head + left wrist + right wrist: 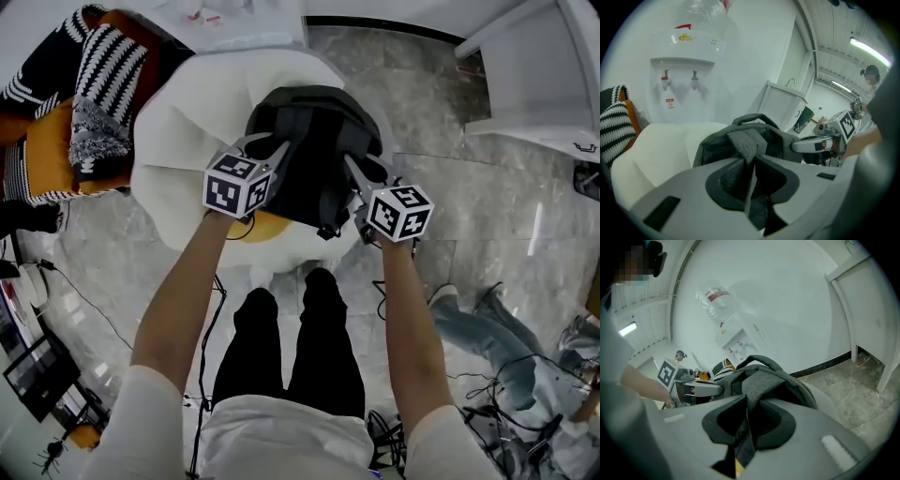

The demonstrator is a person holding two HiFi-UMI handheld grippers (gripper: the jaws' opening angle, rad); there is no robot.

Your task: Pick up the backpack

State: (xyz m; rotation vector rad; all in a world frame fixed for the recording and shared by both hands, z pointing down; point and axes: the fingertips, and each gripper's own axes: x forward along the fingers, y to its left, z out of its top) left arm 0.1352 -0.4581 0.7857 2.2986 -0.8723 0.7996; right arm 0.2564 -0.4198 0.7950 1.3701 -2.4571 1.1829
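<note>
Backpack [314, 131], dark grey, is over a white cushioned seat [187, 122] just in front of the person. The left gripper [269, 150] and right gripper [359, 173] each pinch a fold of its grey strap fabric, one on either side.

Dark grey backpack [314, 141], white seat [187, 131], black-and-white striped cushion [108, 66]
</note>
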